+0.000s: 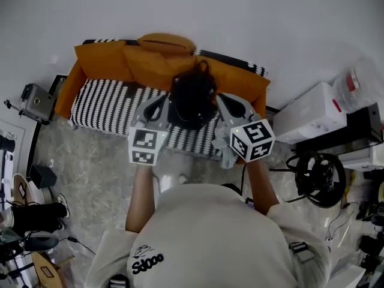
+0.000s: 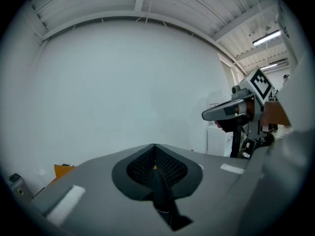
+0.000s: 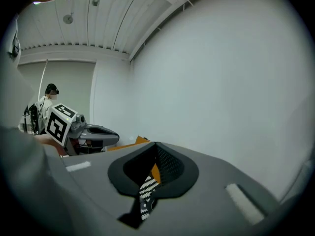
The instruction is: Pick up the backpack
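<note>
A black backpack (image 1: 192, 98) stands on a sofa (image 1: 108, 104) with a black-and-white striped seat and orange cushions (image 1: 111, 59), against the white wall. My left gripper (image 1: 163, 102) sits just left of the backpack and my right gripper (image 1: 224, 99) just right of it, both pointing toward the sofa. In the left gripper view the left gripper (image 2: 154, 145) has its jaws together with nothing seen between the tips. The right gripper (image 3: 156, 144) is likewise shut, with striped fabric and orange showing through the slot below its tips. Whether either touches the backpack I cannot tell.
White boxes (image 1: 309, 113) and a black wheel-shaped device (image 1: 316, 179) stand to the right of the sofa. A camera on a stand (image 1: 36, 101) and loose gear (image 1: 33, 215) crowd the floor at the left. Grey floor lies between me and the sofa.
</note>
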